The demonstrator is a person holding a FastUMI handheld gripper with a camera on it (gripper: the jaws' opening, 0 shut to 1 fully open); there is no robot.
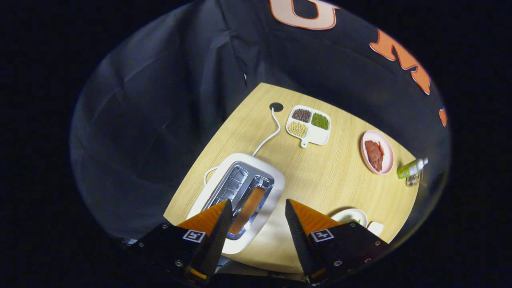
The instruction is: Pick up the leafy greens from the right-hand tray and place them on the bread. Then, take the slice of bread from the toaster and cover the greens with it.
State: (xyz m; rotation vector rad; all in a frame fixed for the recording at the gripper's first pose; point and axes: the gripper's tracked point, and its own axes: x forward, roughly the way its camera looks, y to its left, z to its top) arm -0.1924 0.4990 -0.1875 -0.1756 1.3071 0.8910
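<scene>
Toasted bread [248, 210] stood in the right slot of the white toaster [276, 188], between the wide-open, empty gripper [258, 208] fingers, which could bump the slot's metal rim if they came down crooked.

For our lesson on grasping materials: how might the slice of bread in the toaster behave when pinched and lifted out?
The bread slice stands on edge in the toaster slot nearer the open claw, so only its thin top edge is exposed to pinch. It looks browned, so probably fairly stiff, yet light and crumbly: a hard squeeze might crack it. It may also drag against the slot's walls.
</scene>
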